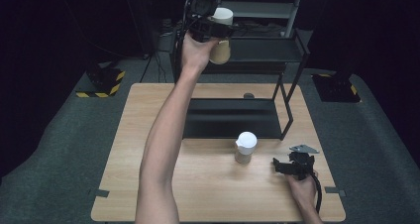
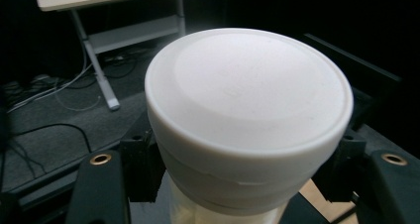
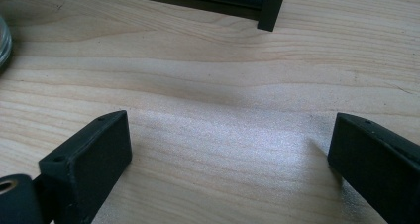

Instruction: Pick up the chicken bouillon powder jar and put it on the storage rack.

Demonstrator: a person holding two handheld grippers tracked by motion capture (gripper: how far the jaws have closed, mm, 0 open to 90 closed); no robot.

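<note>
My left gripper [image 1: 218, 31] is raised high over the black shelf rack [image 1: 292, 40], shut on a jar with a white lid [image 1: 223, 17] and a pale tan body. In the left gripper view the white lid [image 2: 247, 100] looms large, and both black pads [image 2: 141, 164] press on the jar just under it. A second white-lidded jar [image 1: 245, 147] stands on the wooden table [image 1: 208, 194] in front of the rack. My right gripper [image 1: 282, 165] rests low on the table at the right, open, with bare wood between its fingers [image 3: 86, 157].
The black two-level rack has a lower shelf [image 1: 230, 117] on the table and an upper shelf behind the raised jar. A small dark round object [image 1: 248, 95] lies at the table's far edge. Grey floor mat surrounds the table; yellow-black striped stands [image 1: 104, 83] sit beyond.
</note>
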